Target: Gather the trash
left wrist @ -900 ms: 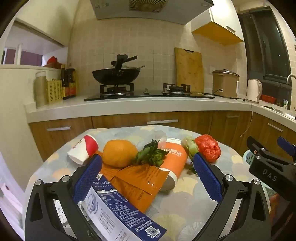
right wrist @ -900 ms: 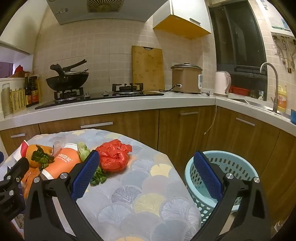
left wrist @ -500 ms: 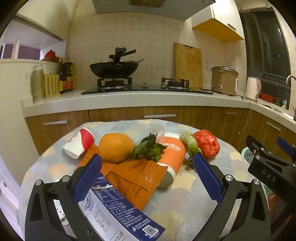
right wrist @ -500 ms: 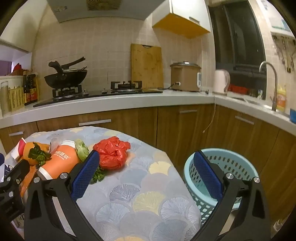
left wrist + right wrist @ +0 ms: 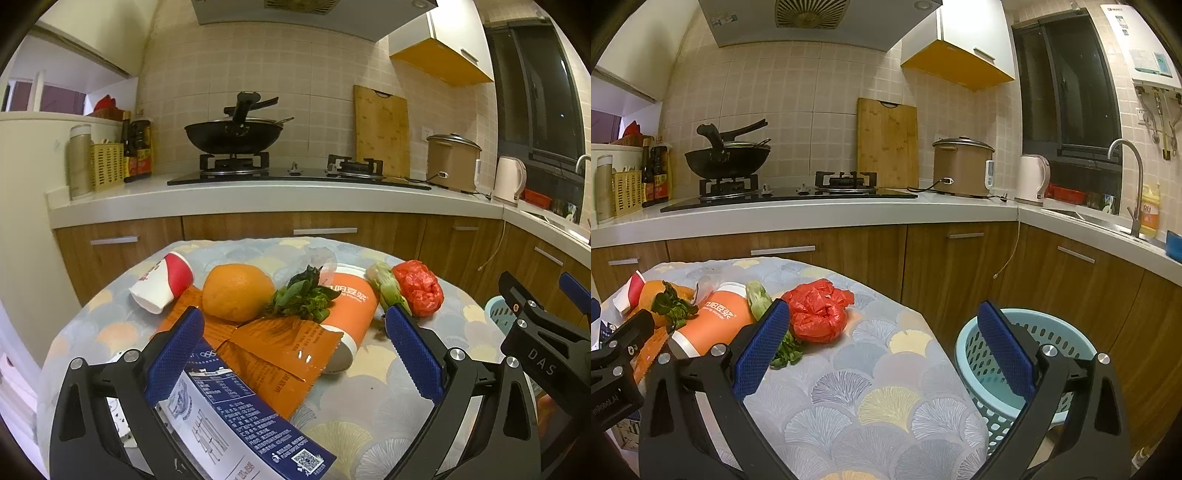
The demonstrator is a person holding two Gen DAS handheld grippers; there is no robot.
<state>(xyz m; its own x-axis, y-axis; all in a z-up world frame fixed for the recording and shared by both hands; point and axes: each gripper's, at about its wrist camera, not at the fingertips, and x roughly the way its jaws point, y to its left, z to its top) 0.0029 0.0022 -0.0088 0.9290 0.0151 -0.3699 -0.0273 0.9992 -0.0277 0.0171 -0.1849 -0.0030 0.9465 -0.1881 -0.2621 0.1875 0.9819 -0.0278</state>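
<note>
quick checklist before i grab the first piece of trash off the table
1. Left hand-held gripper open, nothing between its pads: ok.
2. Right hand-held gripper open and empty: ok.
3. Blue basket upright beside the table, mouth unobstructed: ok.
4. Red plastic bag lies free near the table edge closest to the basket: ok.
5. Orange cup free to lift: not ok, greens rest on it.
6. Basket has room inside: cannot tell, bottom hidden.

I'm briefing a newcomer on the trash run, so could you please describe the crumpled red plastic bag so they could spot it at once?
Start at the round table with the fan-patterned cloth. The crumpled red plastic bag lies on the side nearest the pale blue basket, beside the orange cup lying on its side. It is the only shiny, wrinkled red lump there.
</note>
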